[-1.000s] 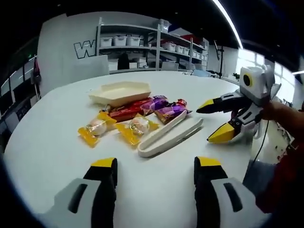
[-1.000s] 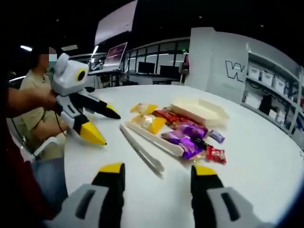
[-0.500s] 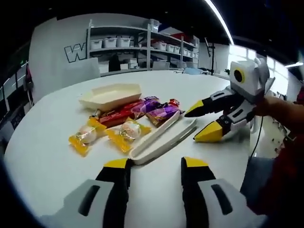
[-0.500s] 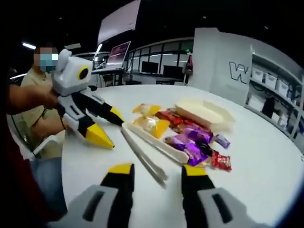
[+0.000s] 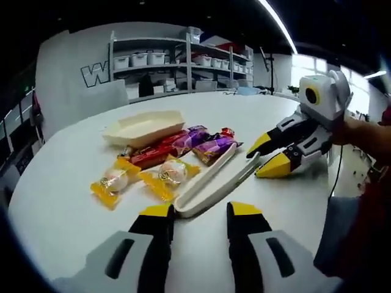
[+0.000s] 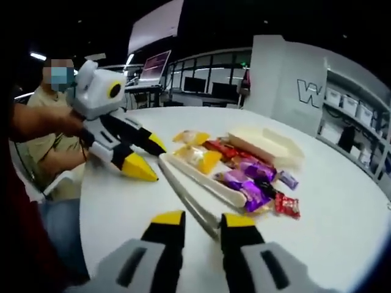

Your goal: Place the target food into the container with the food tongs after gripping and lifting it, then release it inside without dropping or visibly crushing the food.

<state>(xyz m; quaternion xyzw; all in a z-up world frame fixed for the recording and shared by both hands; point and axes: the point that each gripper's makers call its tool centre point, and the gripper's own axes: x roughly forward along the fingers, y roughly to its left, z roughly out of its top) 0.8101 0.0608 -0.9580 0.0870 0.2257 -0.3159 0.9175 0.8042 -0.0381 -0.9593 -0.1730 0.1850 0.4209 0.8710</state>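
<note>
Right gripper view gives us a seated person [image 6: 46,122] behind the left gripper [image 6: 149,160]; left gripper view gives us shelving [image 5: 183,61]. We see the white tongs [image 5: 211,183] flat on the table [image 5: 61,201], arms spread, pinching nothing, beside wrapped snacks [image 5: 165,174], joined end between the left gripper's jaws. Tray [image 5: 143,127] beyond.

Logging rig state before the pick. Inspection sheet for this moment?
Surface: round white table, dry.
Job's things: white plastic food tongs lying flat; cream boat-shaped paper tray empty; yellow-wrapped round snacks, red and purple wrapped bars beside it.
Clutter: nothing seen.
Grippers: left gripper open at the tongs' joined end; right gripper open around their tips.
Cables: black cable at table edge.
Surroundings: grey shelving with white bins; seated person.
</note>
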